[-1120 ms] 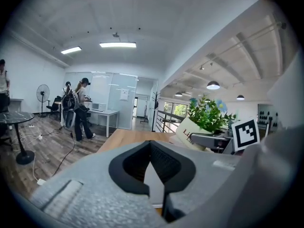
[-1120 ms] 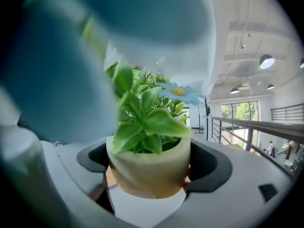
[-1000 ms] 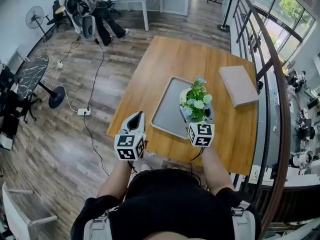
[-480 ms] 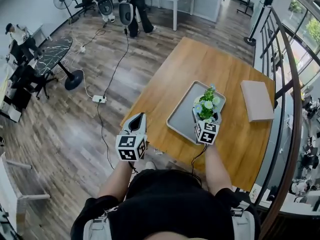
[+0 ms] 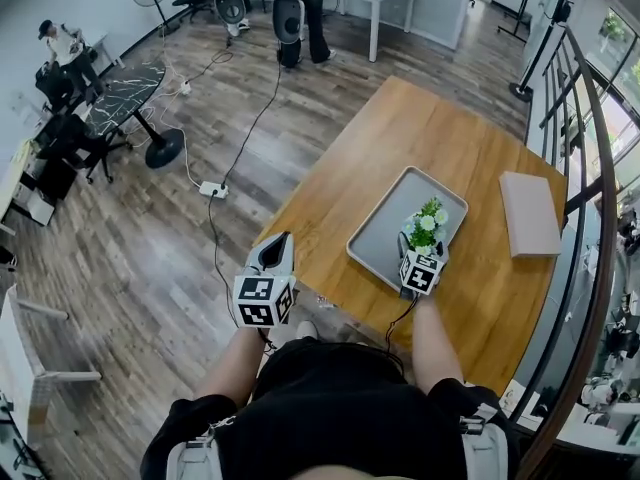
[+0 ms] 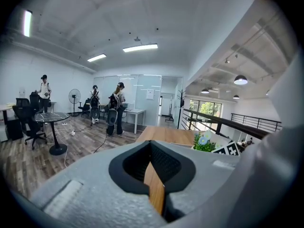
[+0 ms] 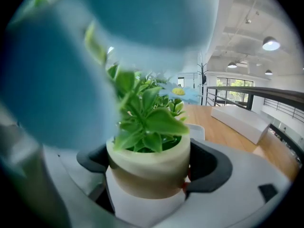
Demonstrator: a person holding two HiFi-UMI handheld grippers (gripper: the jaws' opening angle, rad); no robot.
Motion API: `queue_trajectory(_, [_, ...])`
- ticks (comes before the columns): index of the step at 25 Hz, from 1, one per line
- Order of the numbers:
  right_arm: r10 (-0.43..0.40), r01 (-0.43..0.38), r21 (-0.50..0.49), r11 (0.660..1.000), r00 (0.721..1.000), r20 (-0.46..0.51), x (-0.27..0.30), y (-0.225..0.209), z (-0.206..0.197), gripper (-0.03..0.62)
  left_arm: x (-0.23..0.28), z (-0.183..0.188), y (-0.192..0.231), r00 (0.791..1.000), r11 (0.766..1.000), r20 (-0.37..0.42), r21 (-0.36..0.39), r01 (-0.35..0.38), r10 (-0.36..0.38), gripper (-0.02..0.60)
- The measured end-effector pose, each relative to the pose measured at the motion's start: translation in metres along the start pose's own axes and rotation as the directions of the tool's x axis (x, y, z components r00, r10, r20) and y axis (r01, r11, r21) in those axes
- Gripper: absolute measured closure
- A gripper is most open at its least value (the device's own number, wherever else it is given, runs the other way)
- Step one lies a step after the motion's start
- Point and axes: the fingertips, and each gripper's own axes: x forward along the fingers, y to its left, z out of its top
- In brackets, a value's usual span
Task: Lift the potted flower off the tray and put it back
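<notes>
No text, label or number can be read

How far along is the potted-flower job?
Done: the right gripper is shut on the white pot of blue and white flowers. In hand: the pot is over the near corner of the grey rectangular tray; whether lifted or resting, I cannot tell. Remaining: release. The left gripper holds nothing.

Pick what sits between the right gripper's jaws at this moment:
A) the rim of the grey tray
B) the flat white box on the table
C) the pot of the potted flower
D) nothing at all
C: in the right gripper view, the right gripper has its dark jaws pressed against both sides of the cream pot of the potted flower.
</notes>
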Motion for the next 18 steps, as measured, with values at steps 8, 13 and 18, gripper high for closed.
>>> queue_trajectory(8, [-0.026, 0.024, -0.020, 1.000, 0.996, -0.086, 0.018, 0.005, -0.035, 0.105, -0.002, -0.002, 0.013, 1.000, 1.000, -0.014, 0.006, -0.019, 0.019, 0.566])
queue_trajectory(13, [-0.054, 0.052, -0.026, 0.998, 0.994, -0.090, 0.022, 0.008, -0.050, 0.105, 0.000, -0.003, 0.017, 1.000, 1.000, -0.020, 0.008, -0.021, 0.021, 0.566])
queue_trajectory(18, [-0.062, 0.061, -0.027, 0.998, 0.997, -0.050, 0.022, 0.011, -0.043, 0.101, 0.004, -0.007, 0.017, 1.000, 1.000, -0.025, 0.007, -0.010, 0.011, 0.566])
